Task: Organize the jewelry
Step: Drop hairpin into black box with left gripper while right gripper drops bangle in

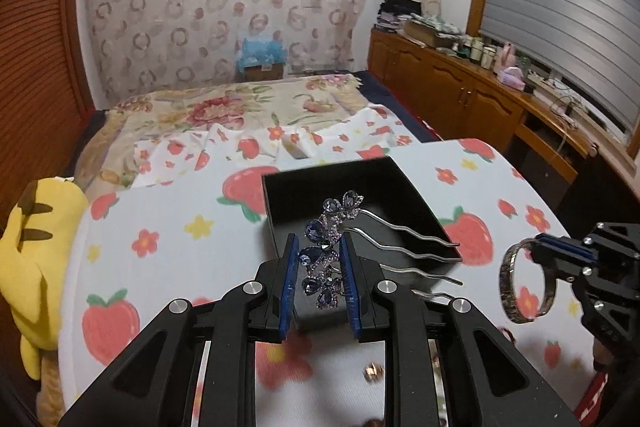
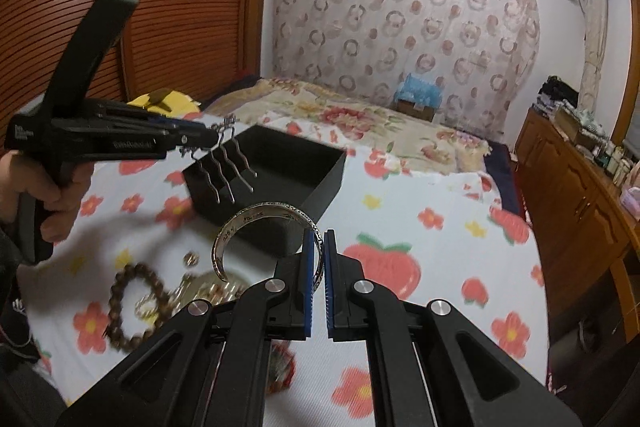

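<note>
Left tongs point(image 1: 318, 277) clamp jewelled hair comb point(image 1: 330, 247); right tongs point(image 2: 319, 269) pinch silver bangle point(image 2: 256, 227).

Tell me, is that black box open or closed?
Open. The black box has no lid on it, and both views look straight down onto its dark inner walls and floor.

1. Dim, warm indoor light; no hard shadows, no glare.
2. Strong fisheye bending, black vignette in the corners.
3. Motion blur on the strawberry cloth point(image 2: 380, 267) and beads point(image 2: 132, 307); claws sharp.
</note>
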`<state>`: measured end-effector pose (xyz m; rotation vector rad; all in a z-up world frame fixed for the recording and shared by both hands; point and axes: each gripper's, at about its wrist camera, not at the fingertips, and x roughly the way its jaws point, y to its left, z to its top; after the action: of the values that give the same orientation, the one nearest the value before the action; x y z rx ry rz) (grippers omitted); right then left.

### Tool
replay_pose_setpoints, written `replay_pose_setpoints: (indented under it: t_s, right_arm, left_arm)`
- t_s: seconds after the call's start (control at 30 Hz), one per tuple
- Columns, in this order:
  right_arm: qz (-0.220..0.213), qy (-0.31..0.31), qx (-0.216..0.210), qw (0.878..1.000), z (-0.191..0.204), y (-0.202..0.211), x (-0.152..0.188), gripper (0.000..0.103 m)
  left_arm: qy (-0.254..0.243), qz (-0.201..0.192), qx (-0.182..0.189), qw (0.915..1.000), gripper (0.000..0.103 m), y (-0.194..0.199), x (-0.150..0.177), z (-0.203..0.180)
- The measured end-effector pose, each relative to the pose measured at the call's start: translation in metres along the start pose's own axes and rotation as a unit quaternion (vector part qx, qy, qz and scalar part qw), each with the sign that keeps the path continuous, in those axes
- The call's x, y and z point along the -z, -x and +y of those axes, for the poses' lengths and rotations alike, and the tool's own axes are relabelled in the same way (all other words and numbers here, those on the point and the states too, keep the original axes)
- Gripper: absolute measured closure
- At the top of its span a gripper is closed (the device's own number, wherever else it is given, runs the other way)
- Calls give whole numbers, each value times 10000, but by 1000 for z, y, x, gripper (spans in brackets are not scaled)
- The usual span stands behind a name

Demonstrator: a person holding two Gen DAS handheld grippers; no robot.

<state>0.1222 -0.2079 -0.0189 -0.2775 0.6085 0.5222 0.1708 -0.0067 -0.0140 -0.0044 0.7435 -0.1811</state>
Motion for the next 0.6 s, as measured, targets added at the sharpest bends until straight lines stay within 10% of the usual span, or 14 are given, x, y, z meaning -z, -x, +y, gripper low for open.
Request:
replay_pose_setpoints:
  t_s: [0.43, 0.6]
  right_arm:
    - [98, 240, 365, 9990, -11, -46, -30, 98]
    - [124, 316, 320, 9989, -8, -60, -35, 98]
  left_arm:
    - [-126, 311, -232, 9992, 83, -42, -4, -4]
    - [-74, 175, -161, 9997, 66, -34, -2, -4]
